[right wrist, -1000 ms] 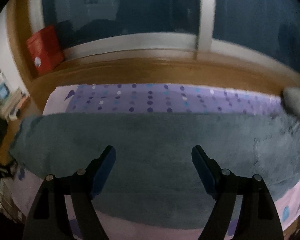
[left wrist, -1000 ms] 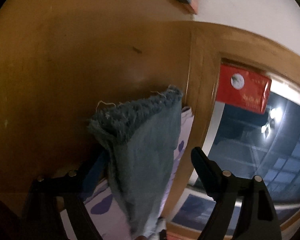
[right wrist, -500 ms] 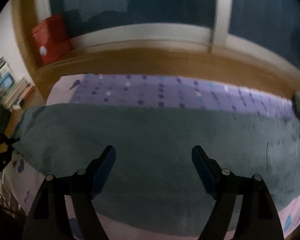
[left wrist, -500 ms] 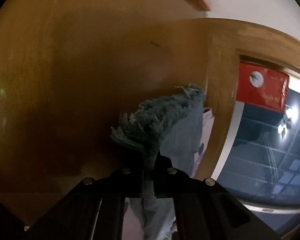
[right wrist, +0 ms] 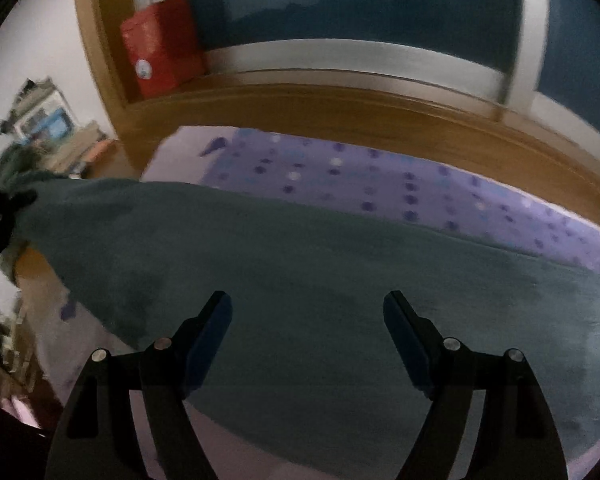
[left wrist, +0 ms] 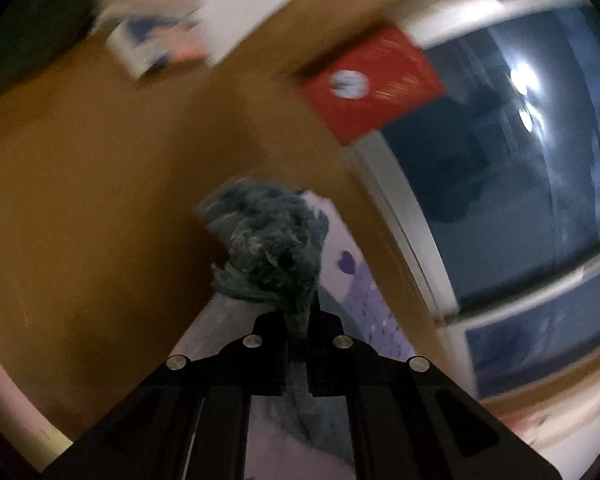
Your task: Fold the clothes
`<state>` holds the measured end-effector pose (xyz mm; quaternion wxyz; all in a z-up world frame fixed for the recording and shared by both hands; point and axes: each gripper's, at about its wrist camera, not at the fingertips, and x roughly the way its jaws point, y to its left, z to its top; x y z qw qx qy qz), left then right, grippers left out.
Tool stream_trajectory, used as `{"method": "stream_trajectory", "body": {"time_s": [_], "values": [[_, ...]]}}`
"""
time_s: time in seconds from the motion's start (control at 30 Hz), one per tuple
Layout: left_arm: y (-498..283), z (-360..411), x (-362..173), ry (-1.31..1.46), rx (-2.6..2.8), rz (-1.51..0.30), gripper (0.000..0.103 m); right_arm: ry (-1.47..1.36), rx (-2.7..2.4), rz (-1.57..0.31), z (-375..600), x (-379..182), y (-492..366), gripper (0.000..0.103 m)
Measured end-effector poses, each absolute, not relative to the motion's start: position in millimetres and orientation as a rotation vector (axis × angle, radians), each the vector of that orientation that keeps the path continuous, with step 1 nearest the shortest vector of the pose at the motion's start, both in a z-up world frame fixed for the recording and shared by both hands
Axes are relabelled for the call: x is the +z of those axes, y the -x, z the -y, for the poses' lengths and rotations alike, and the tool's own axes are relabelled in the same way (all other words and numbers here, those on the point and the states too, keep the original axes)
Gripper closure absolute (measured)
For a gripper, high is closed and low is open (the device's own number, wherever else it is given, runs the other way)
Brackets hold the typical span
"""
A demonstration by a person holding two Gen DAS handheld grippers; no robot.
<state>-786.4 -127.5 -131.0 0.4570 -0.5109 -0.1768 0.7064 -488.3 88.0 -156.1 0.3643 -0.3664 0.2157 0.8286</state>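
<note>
At the bottom centre of the left wrist view the left gripper point(left wrist: 298, 320) has its jaws pinched tight on a bunched, frayed end of the blue-grey garment point(left wrist: 268, 248), whose fuzzy edge puffs out just above the fingertips in mid frame; beneath it a strip of the lilac dotted bedsheet point(left wrist: 360, 292) runs toward the lower right, with the brown wooden surround point(left wrist: 100, 184) filling the left half, and farther off a red box point(left wrist: 374, 84) sits at the upper centre against the dark window point(left wrist: 520, 184), all of it blurred. In the right wrist view the right gripper point(right wrist: 307, 332) stands at the bottom with its jaws spread wide and nothing between them, above the garment point(right wrist: 300, 280), which lies spread across the middle of the frame on the bedsheet point(right wrist: 380, 176); its left end rises to the black left gripper point(right wrist: 0, 204) at the left edge. Beyond the sheet come the wooden ledge point(right wrist: 340, 108), the red box point(right wrist: 160, 44) at upper left and the window point(right wrist: 340, 0) along the top
</note>
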Motion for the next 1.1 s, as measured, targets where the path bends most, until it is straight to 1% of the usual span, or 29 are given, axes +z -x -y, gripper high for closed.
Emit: {"method": "stream_trajectory", "body": {"time_s": [0.13,0.23,0.3,0.4,0.57,0.7,0.9,1.0,1.1], "values": [[746.3,93.5,-82.6,1.075,1.724,0.262,0.099,0.966,2.146,-0.563,-98.2,-160.1,508.7,0.024],[701.1,55.9,-51.6,0.926,1.679,0.104,0.099,0.975,2.179,-0.586,-108.9,-162.0,520.7,0.024],[669.3,28.4,-38.3,0.86,1.636,0.024,0.099,0.965,2.218,-0.626,-115.3,-164.5,524.8,0.024],[624.7,5.8,-29.9,0.823,1.579,-0.039,0.099,0.946,2.26,-0.705,-123.7,-164.7,513.8,0.024],[552.3,-35.3,-21.1,0.776,1.51,-0.145,0.099,0.902,2.223,-0.775,-157.1,-165.9,464.9,0.024],[477.3,-65.1,-12.8,0.726,1.426,-0.246,0.099,0.863,2.199,-0.906,-198.9,-171.8,424.2,0.024],[365.5,-115.9,-8.4,0.666,1.263,-0.405,0.099,0.748,2.166,-1.126,-236.6,-169.2,335.8,0.024],[315.0,-135.7,-9.5,0.646,1.165,-0.464,0.099,0.655,2.132,-1.19,-243.6,-161.9,283.3,0.024],[266.3,-147.6,-8.3,0.603,1.084,-0.51,0.099,0.576,2.08,-1.217,-248.0,-157.0,236.2,0.024]]}}
